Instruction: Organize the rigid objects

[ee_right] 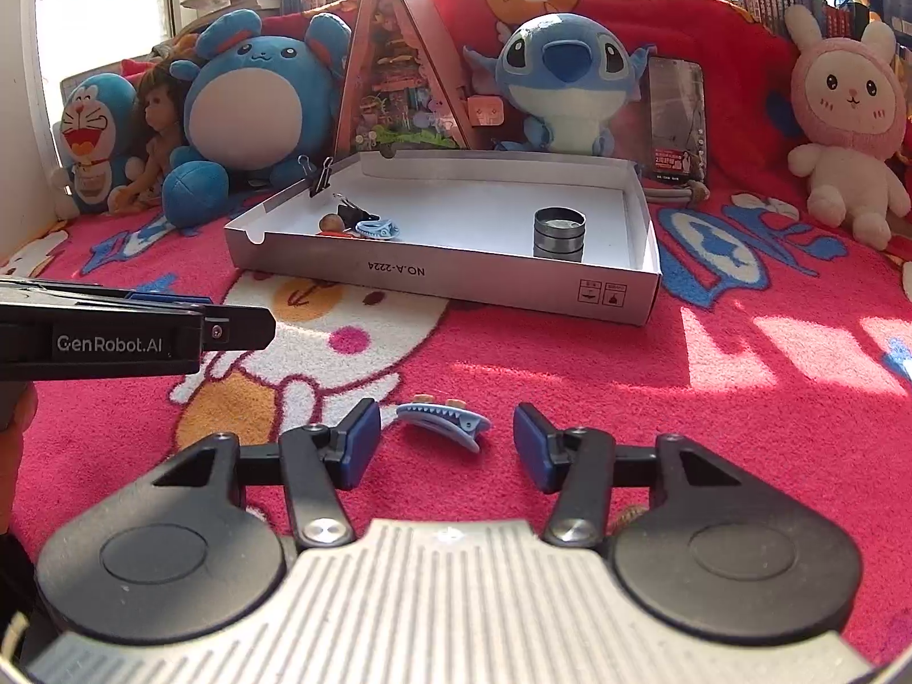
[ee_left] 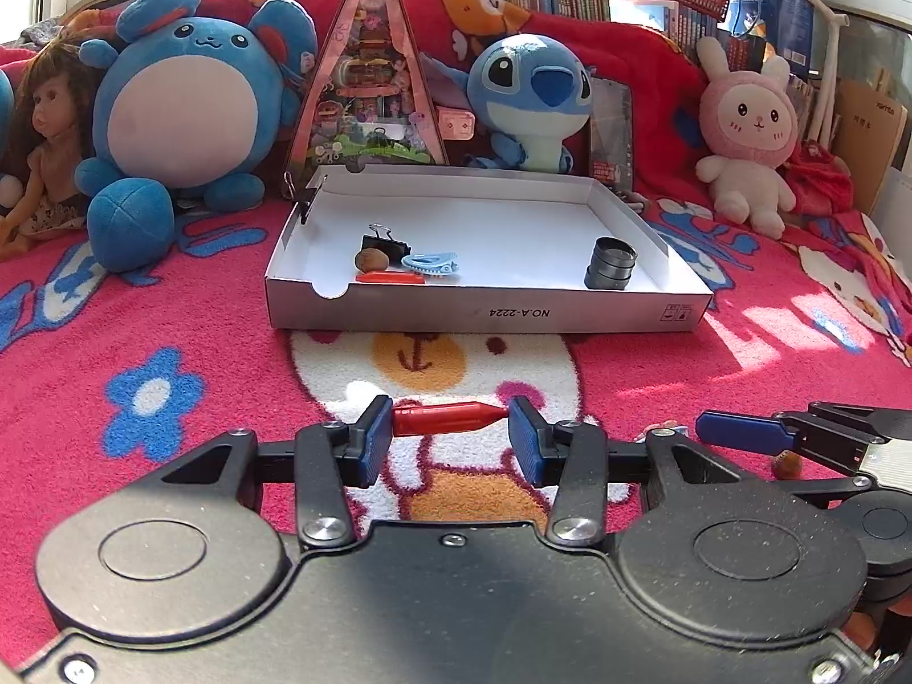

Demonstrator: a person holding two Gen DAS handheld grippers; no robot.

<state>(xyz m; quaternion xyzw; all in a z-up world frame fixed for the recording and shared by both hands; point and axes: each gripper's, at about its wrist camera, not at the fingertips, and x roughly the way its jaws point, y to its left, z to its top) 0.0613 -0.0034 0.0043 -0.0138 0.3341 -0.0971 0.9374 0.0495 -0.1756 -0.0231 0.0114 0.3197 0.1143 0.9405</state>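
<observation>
1. Left wrist view: the left tool has its two blue pads against the ends of a red bullet-shaped piece, which lies crosswise between them just above the pink blanket.
2. Ahead of it sits the white box tray, printed "NO.A-2224" on its near wall.
3. In the tray's left part lie a black binder clip, a brown nut, a light blue hair clip and a second red piece, all close together.
4. A stack of dark metal rings stands in the tray's right part, well apart from that group.
5. At the right edge the right tool's blue finger shows, with a small brown nut on the blanket just beside it.
6. Right wrist view: the right tool is wide open and grips nothing.
7. A blue hair clip lies on the blanket between its pads, touching neither.
8. Another binder clip is clamped on the tray's far left corner.
9. Plush toys line the back, among them a blue Stitch.
</observation>
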